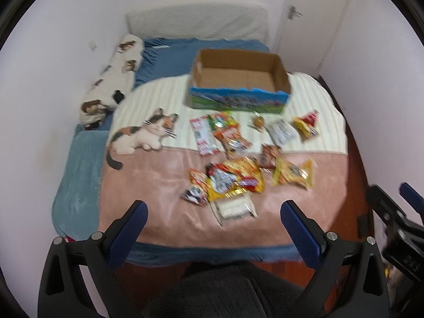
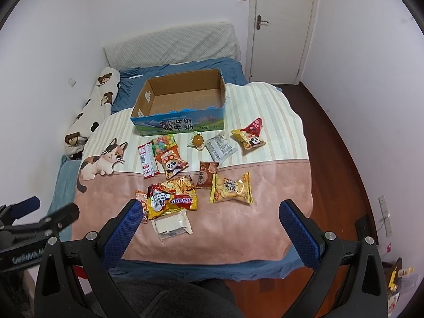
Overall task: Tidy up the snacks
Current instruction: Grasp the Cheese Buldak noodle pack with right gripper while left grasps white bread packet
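Observation:
Several snack packets lie scattered on a bed blanket (image 2: 265, 212). An empty cardboard box (image 2: 180, 100) with a blue-green printed front stands behind them; it also shows in the left wrist view (image 1: 238, 79). A yellow noodle pack (image 2: 172, 198) and a white packet (image 2: 172, 224) lie nearest. A biscuit bag (image 2: 230, 188) lies to their right. My left gripper (image 1: 214, 212) is open and empty above the near blanket edge. My right gripper (image 2: 212, 212) is open and empty, held likewise. The noodle pack (image 1: 235, 177) is blurred in the left wrist view.
A bear-print bolster (image 2: 90, 111) lies along the left wall. A white headboard cushion (image 2: 172, 45) is at the back. A door (image 2: 281, 26) stands at the back right. Wooden floor (image 2: 339, 172) runs along the bed's right side.

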Motion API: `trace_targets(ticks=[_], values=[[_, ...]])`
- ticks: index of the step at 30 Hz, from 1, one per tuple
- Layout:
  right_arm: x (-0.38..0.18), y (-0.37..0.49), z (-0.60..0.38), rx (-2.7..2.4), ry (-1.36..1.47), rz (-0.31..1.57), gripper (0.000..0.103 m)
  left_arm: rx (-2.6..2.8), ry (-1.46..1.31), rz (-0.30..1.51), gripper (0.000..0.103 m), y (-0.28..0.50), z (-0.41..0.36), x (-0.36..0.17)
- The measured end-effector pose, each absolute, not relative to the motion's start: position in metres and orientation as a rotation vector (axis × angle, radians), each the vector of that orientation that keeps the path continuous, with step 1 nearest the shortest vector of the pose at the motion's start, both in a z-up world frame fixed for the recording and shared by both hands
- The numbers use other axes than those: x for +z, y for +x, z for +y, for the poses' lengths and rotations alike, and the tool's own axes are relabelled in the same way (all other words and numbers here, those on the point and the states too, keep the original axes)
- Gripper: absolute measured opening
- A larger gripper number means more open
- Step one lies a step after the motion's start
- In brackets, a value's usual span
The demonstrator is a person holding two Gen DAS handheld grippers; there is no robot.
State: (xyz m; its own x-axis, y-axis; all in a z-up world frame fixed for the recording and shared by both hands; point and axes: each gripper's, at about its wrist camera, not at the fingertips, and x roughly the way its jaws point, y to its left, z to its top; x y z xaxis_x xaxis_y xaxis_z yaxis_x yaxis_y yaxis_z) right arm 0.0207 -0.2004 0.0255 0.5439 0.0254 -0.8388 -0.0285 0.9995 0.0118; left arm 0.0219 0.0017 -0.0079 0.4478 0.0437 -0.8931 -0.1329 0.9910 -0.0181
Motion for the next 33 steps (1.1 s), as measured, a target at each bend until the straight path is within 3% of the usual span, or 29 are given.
trace_targets(ticks=[9, 22, 28, 33], values=[[-0.064, 0.09, -0.151, 0.282, -0.312, 1.071, 0.103, 0.317, -0.19, 1.135, 0.103, 0.055, 0.059, -0.089], [-0.285, 0.167, -0.018, 0.803, -0.998, 1.233, 0.103, 0.532, -0.273, 1.381, 0.103, 0.068, 0.1, -0.242], [-0.36, 0.165, 0.012, 0.984, -1.298, 1.259, 0.103, 0.599, -0.34, 1.438, 0.103, 0.068, 0.102, -0.284], [-0.395, 0.166, 0.022, 1.057, -1.291, 1.368, 0.103, 0.622, -0.386, 1.479, 0.103, 0.059, 0.104, -0.302]])
